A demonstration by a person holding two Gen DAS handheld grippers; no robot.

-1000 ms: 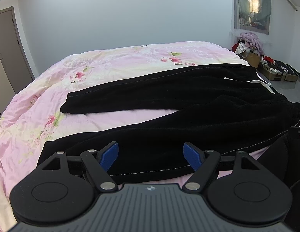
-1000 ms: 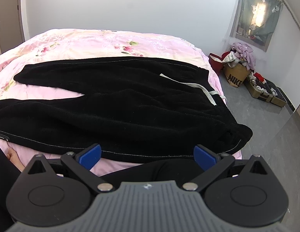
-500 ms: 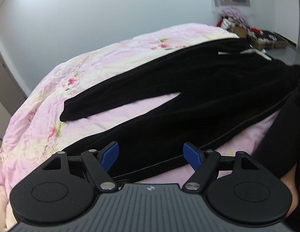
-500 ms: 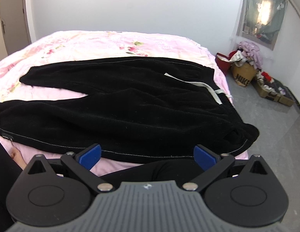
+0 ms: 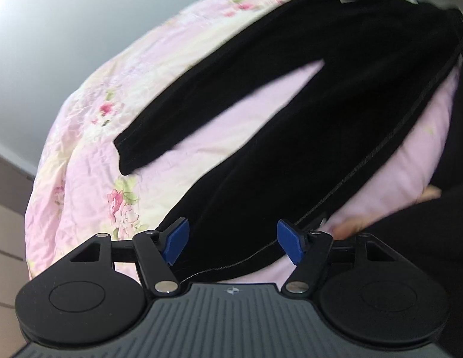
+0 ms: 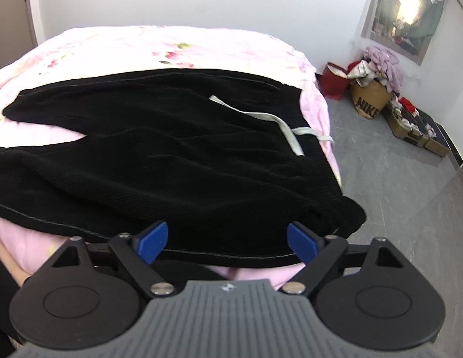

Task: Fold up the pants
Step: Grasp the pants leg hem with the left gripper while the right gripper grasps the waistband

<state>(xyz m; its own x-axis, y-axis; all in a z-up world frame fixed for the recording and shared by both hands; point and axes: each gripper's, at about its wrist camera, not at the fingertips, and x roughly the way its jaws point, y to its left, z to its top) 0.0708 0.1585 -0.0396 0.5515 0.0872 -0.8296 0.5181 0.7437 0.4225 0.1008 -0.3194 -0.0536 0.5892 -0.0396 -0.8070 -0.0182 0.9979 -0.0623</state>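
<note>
Black pants (image 5: 335, 95) lie spread flat on a pink floral bed (image 5: 91, 161), legs apart in a V. My left gripper (image 5: 232, 243) is open and empty, hovering over the cuff end of the near leg. In the right wrist view the pants (image 6: 171, 164) show their waist with a white drawstring (image 6: 288, 131) near the bed's right edge. My right gripper (image 6: 227, 240) is open and empty, just above the near waist corner and side seam.
The bed's right edge drops to a grey floor (image 6: 395, 185). A Nike box (image 6: 370, 101) with clothes, a red bag (image 6: 335, 80) and an open case (image 6: 422, 128) stand by the far wall. A person's dark clothing and hand (image 5: 380, 217) are at the near side.
My left gripper has swung left and tilted down toward the near leg's cuff. My right gripper has moved forward and lower toward the waist corner. Both stay open.
</note>
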